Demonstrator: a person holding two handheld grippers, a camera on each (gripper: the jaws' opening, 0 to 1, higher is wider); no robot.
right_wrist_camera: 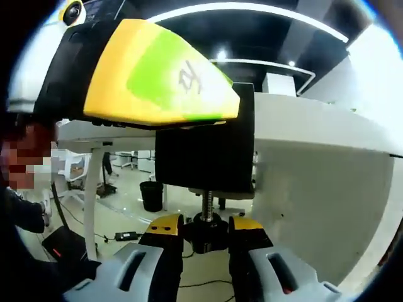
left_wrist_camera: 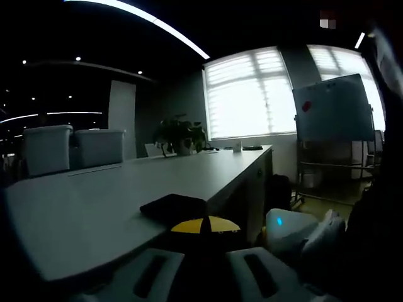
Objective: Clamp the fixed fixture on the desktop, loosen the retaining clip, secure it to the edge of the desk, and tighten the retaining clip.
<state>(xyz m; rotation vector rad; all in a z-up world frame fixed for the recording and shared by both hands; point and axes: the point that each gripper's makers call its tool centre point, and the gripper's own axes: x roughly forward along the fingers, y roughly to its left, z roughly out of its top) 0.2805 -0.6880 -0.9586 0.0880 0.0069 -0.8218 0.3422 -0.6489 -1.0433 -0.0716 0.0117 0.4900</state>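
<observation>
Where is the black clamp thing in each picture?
Left gripper view: the black clamp sits low in the middle, on the white desk's edge, just above the left gripper.
Right gripper view: it is in the centre, seen from below, with its bottom end between the right gripper's jaws.
Shared landmark: the white desk.

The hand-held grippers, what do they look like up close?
Each hand-held gripper has pale grey jaws with dark slots. The right hand-held gripper has yellow and black jaw tips. The left hand-held gripper, seen in the right gripper view, has a yellow jaw with a green patch bearing a dark mark, on a black and white body.
</observation>
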